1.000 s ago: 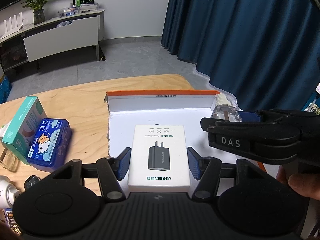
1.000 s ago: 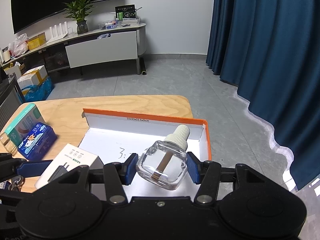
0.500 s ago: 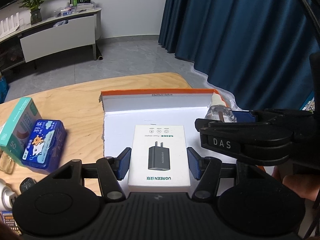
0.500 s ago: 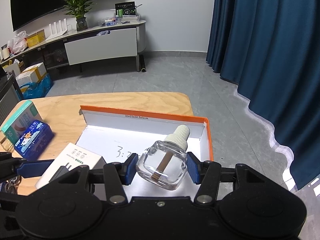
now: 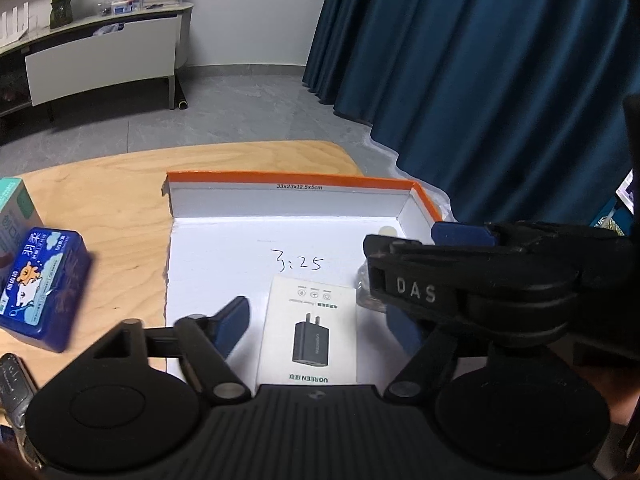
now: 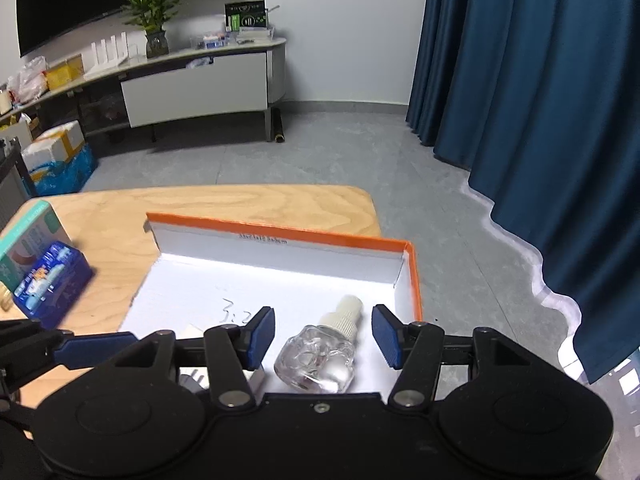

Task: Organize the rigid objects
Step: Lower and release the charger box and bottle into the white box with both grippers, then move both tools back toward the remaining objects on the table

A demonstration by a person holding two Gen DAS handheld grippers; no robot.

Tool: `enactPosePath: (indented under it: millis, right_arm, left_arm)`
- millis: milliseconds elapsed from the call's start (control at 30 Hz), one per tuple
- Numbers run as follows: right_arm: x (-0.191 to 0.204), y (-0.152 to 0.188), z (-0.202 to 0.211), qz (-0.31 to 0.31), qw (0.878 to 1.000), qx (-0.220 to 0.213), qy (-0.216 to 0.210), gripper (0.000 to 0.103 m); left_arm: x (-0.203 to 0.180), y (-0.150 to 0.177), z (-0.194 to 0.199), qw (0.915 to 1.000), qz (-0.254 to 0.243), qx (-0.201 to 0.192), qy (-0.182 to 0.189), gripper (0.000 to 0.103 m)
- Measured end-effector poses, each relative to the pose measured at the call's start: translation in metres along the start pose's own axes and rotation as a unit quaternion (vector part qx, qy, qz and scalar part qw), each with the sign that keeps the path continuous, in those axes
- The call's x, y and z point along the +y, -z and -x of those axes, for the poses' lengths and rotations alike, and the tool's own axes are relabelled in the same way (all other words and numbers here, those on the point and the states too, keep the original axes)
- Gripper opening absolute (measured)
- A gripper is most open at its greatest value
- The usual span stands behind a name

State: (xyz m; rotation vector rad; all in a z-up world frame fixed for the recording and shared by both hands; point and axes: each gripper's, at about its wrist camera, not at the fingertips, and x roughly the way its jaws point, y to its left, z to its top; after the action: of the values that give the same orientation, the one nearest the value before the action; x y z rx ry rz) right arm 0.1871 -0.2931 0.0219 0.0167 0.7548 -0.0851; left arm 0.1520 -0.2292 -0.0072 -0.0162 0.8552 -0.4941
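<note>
Half a second ago each pair of tongs was clamped on its load; now both have let go. The left gripper (image 5: 320,322) has just been opening: its blue pads stand clear on either side of the white charger box (image 5: 310,340), which lies flat on the floor of the orange-rimmed tray (image 5: 288,178), between the fingers but untouched by them. With the box lower and nearer the tongs, the handwritten "3:25" (image 5: 298,264) on the tray floor just ahead of it has come into sight. The right gripper (image 6: 323,340) has also just been opening; the clear glass bottle (image 6: 318,360) with its cream cap, held up in the pads before, now rests on the tray floor between the spread fingers, with a gap on each side, cap pointing away from the tongs toward the tray's far right corner. To the left of both tongs, outside the tray, the blue tin (image 5: 40,284) and the teal box (image 6: 28,240) sit on the wooden table (image 5: 120,192) as before.
</note>
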Motion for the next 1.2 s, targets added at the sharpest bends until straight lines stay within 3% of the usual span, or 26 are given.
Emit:
enactPosePath:
  millis: [133, 333, 467, 833, 1200]
  right_arm:
    - [-0.001, 0.000, 0.019, -0.002, 1.000, -0.018, 0.008, 0.073]
    - [0.001, 0.007, 0.057, -0.021, 0.999, -0.047, 0.012, 0.083]
    - [0.008, 0.019, 0.074, -0.030, 0.998, -0.051, 0.017, 0.085]
    - [0.034, 0.048, 0.097, -0.054, 0.998, -0.039, 0.001, 0.085]
    - [0.071, 0.064, 0.103, -0.037, 0.999, -0.026, -0.027, 0.085]
  left_arm:
    - [0.001, 0.002, 0.014, 0.9998, 0.001, -0.003, -0.018, 0.093]
    - [0.012, 0.009, 0.047, 0.9989, 0.011, -0.006, -0.045, 0.099]
    - [0.022, 0.020, 0.068, 0.9977, 0.002, -0.009, -0.067, 0.099]
    - [0.056, 0.046, 0.102, 0.9954, 0.037, -0.004, -0.088, 0.099]
    - [0.085, 0.064, 0.125, 0.9919, 0.053, -0.002, -0.115, 0.099]
